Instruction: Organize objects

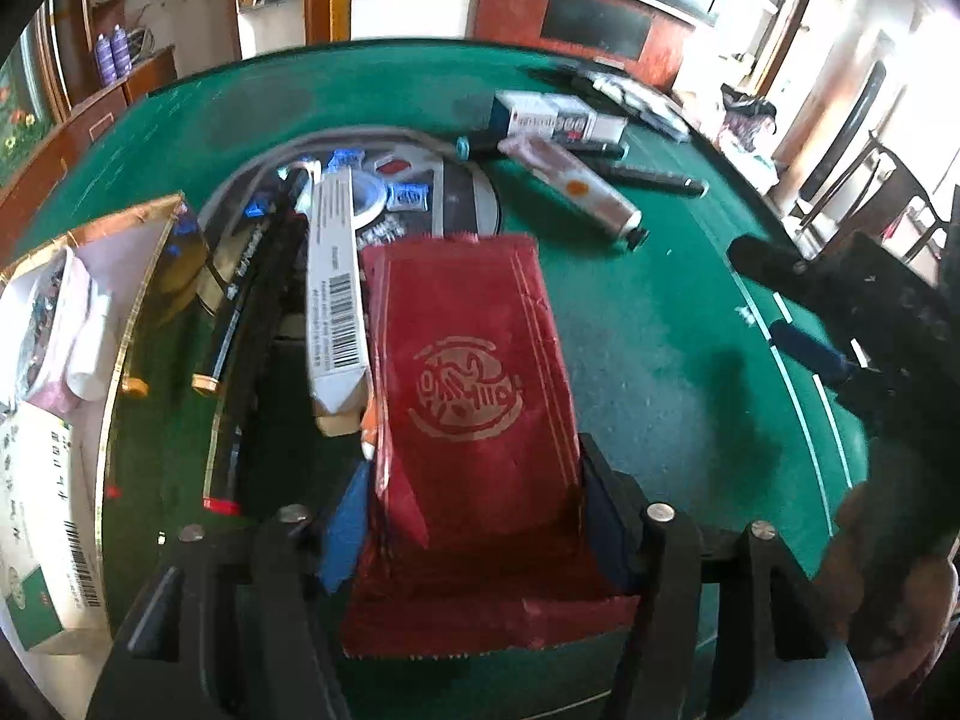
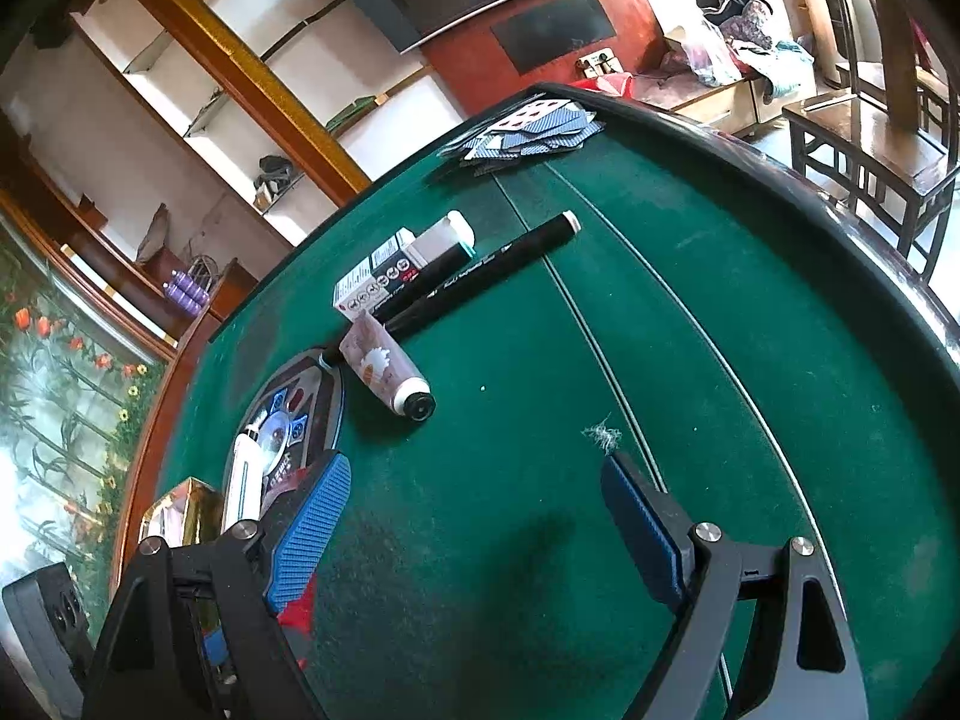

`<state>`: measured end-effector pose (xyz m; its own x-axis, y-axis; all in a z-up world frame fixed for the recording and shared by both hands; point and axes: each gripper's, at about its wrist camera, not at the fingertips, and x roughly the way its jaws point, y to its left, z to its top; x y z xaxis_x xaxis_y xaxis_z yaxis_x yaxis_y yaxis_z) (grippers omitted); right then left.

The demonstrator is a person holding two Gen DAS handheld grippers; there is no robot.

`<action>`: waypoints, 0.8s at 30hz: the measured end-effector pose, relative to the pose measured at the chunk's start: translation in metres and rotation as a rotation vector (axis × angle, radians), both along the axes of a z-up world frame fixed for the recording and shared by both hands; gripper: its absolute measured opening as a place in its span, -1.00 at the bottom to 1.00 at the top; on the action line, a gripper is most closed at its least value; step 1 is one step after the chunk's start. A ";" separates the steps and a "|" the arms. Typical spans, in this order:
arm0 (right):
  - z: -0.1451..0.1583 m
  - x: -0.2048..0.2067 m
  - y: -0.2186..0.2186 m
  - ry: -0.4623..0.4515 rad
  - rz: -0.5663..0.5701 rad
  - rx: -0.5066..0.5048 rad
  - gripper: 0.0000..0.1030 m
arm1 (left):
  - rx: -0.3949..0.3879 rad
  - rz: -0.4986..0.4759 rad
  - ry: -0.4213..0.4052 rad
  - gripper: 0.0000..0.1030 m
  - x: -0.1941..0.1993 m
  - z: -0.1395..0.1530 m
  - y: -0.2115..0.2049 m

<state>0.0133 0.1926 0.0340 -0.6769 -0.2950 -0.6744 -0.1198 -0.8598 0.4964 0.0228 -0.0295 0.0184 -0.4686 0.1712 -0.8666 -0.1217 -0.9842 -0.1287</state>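
A red foil packet [image 1: 474,372] with a round gold emblem sits between the blue pads of my left gripper [image 1: 474,510], which is shut on its lower part. The packet sticks out forward, over the green felt table [image 1: 660,360]. Just to its left lie a long white barcoded box [image 1: 336,294] and black pens [image 1: 240,300]. My right gripper [image 2: 474,474] stands open over bare felt with nothing between its fingers. Ahead of it lie a hand cream tube [image 2: 384,366], a black marker [image 2: 480,270] and small boxes [image 2: 390,276].
A clear, gold-edged organizer [image 1: 150,276] with packets and cartons stands at the left. The table's round control panel [image 2: 288,420] is set into the felt. Playing cards [image 2: 528,132] are scattered at the far edge. A wooden chair [image 2: 870,138] stands beyond the table.
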 end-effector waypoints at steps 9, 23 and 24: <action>0.002 0.001 -0.009 0.022 0.028 0.045 0.73 | -0.097 0.026 0.081 0.08 -0.010 -0.003 0.020; 0.000 0.002 -0.013 0.030 0.038 0.070 0.73 | 0.261 -0.026 0.131 -0.99 0.073 0.063 -0.052; 0.002 0.002 -0.015 0.033 0.037 0.078 0.73 | 0.235 -0.022 0.155 -0.99 0.077 0.069 -0.057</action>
<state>0.0151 0.1774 0.0359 -0.6888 -0.2677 -0.6737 -0.0716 -0.8996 0.4308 0.1003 -0.0870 0.0875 -0.5867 0.3708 -0.7200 -0.1790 -0.9264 -0.3313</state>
